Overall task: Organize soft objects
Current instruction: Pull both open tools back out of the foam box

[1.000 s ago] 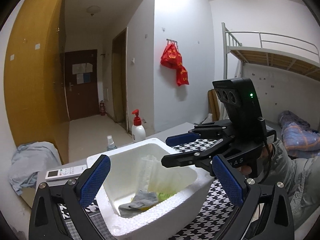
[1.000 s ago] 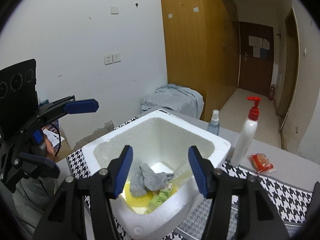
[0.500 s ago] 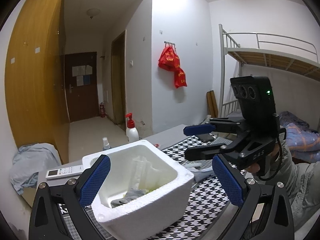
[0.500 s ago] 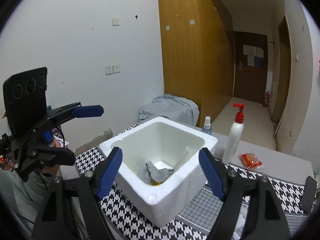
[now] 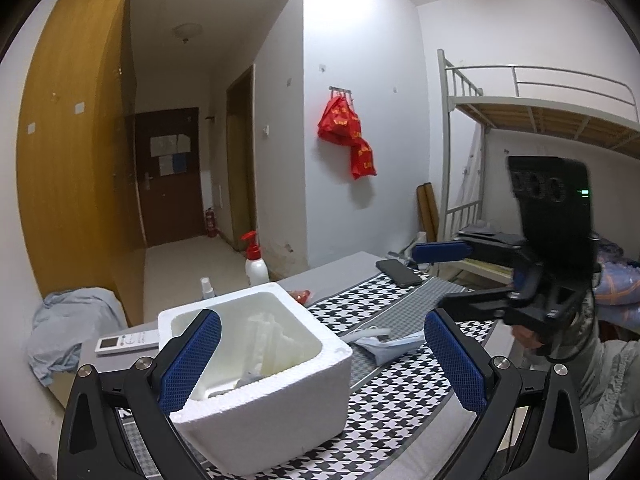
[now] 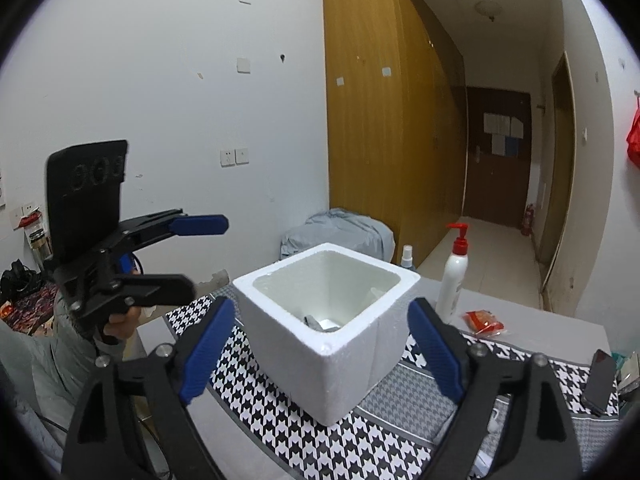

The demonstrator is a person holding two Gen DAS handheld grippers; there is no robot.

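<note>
Opening further with nothing between them, the right gripper's [image 6: 320,352] fingers hang short of the foam box [image 6: 332,320]; the left gripper's [image 5: 320,364] stand wide and empty too. Beyond the left's right finger a pale blue cloth [image 5: 390,346] lies on the table [image 5: 400,408], long axis crosswise, probably the next pick and nearer the right gripper.

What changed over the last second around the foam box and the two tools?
Both tools have drawn back from the foam box: the right tool, a second ago over its opening, is now clear of it, jaws opening with nothing between them. The left tool also backed off, open and empty. The grey cloth stays inside the box; the pump bottle and phone are unmoved.
</note>
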